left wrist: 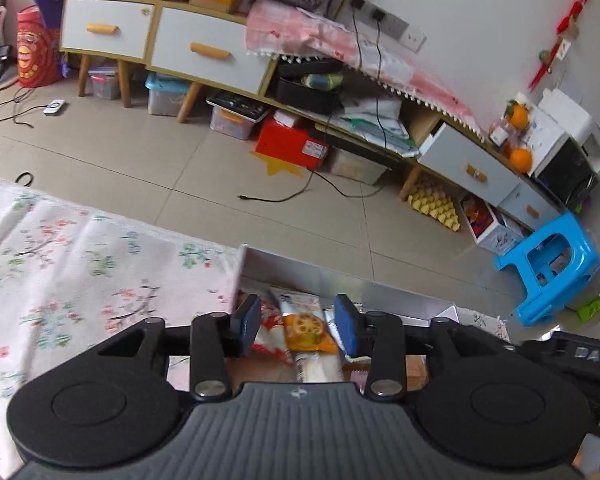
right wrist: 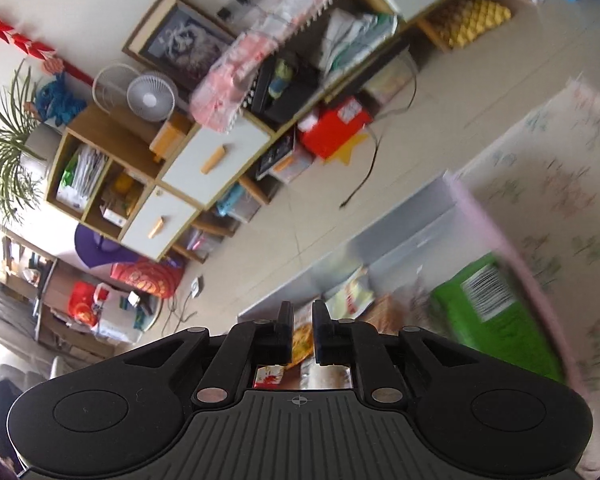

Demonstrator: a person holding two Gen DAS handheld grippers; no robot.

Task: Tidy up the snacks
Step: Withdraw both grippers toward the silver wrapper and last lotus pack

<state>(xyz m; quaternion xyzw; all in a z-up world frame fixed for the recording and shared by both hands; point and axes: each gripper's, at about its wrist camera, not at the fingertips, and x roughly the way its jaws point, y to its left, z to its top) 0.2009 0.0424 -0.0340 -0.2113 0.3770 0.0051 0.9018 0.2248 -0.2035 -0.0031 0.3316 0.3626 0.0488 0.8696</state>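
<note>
Snack packets [left wrist: 306,332] lie in a grey box [left wrist: 340,280] at the floral worktop's [left wrist: 80,264] far edge; light, crinkly, slippery, so pinch a sealed edge. Left gripper [left wrist: 300,326] hangs over them, fingers apart. Right gripper [right wrist: 302,334] fingers nearly together, holding nothing; green packet [right wrist: 488,312] just right.

A grey box [left wrist: 340,280] is seen at the edge of the flowered cloth, and snack bags are packed inside it. An orange bag [left wrist: 310,334] with a round, holey slice pictured on it lies in the middle. A red and white bag [left wrist: 270,330] lies just beside it. A green bag [right wrist: 496,312] with a barcode lies tilted at the box's side.
</note>
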